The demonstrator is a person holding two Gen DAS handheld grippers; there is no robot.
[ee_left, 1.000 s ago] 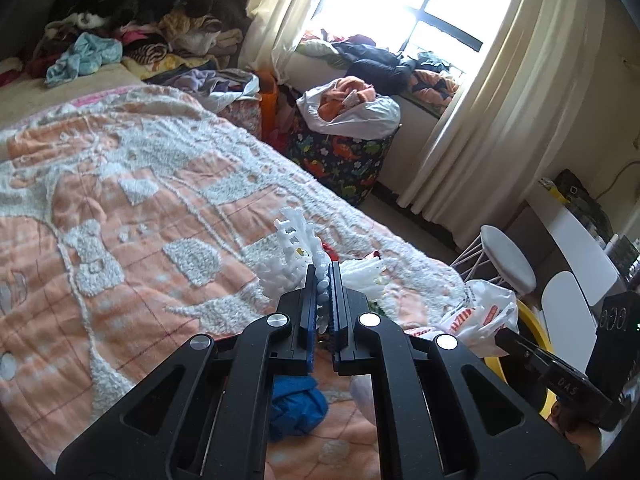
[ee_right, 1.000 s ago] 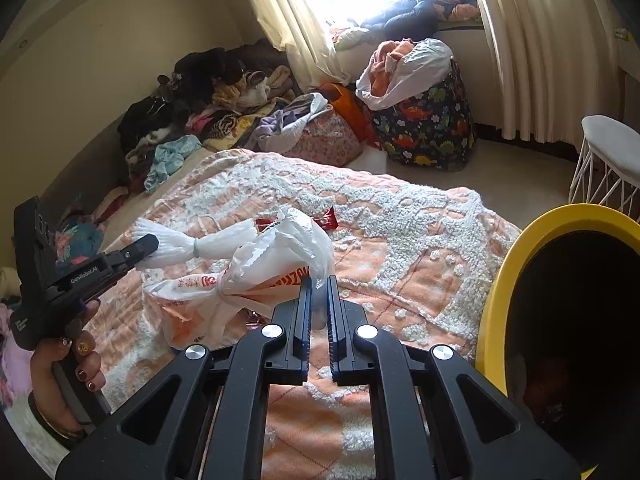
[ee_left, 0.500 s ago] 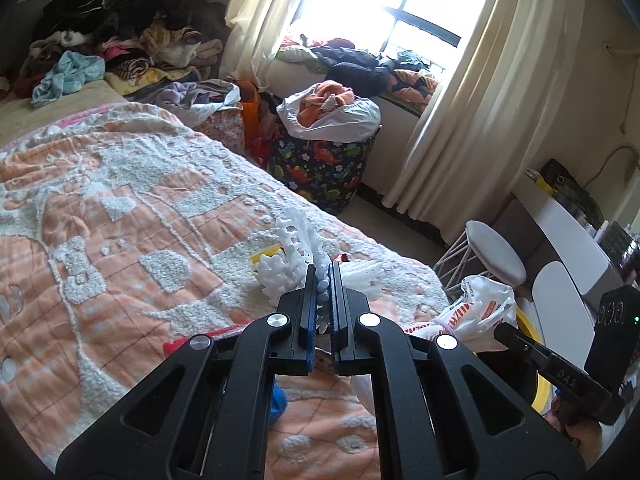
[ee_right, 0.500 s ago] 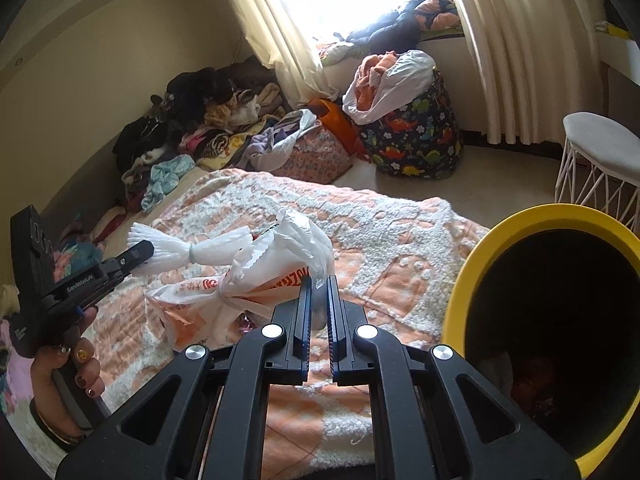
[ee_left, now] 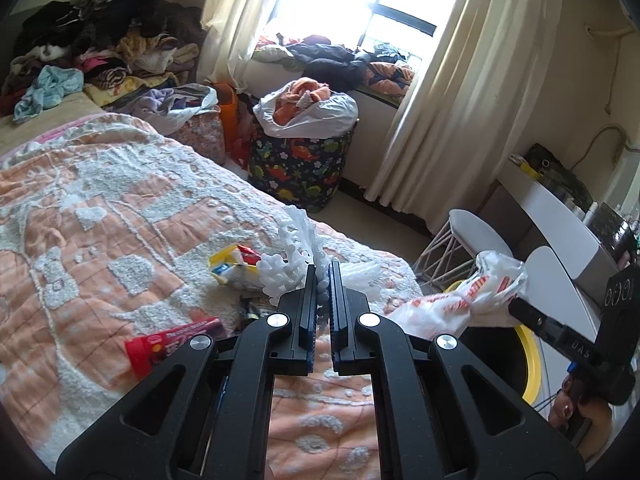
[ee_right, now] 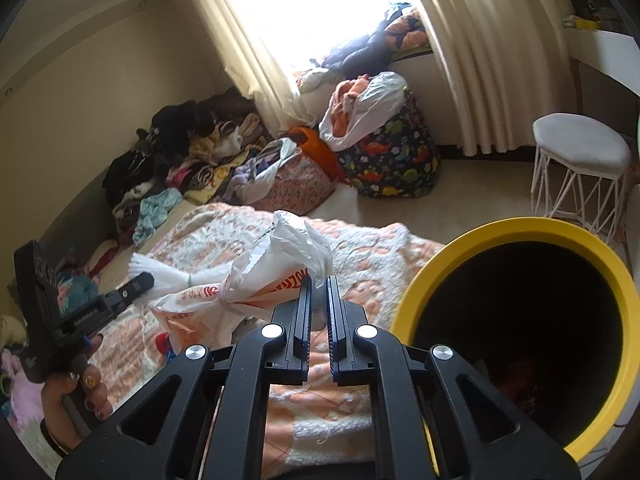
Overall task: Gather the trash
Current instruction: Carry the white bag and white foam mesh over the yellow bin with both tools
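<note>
My left gripper [ee_left: 322, 276] is shut on a white foam net [ee_left: 294, 264], held above the orange bedspread [ee_left: 100, 208]. My right gripper [ee_right: 319, 284] is shut on a white plastic bag with orange print [ee_right: 256, 284], held above the bed's edge, just left of a black bin with a yellow rim [ee_right: 520, 230]. The left wrist view shows the bag [ee_left: 456, 304] hanging from the right gripper [ee_left: 518, 308] over that bin [ee_left: 530, 364]. A red wrapper [ee_left: 172, 344], a yellow packet [ee_left: 232, 262] and a dark wrapper [ee_left: 250, 310] lie on the bedspread.
A dinosaur-print basket [ee_left: 300, 168] stuffed with clothes stands under the window. A white wire stool [ee_right: 580, 152] is behind the bin, with a white desk [ee_left: 560, 216] further right. Clothes [ee_left: 100, 40] are piled at the bed's far end. Long curtains [ee_left: 432, 100] hang to the floor.
Both grippers have moved right and slightly up with their loads. The bin has grown much larger in the right wrist view. The red wrapper and yellow packet have come into sight.
</note>
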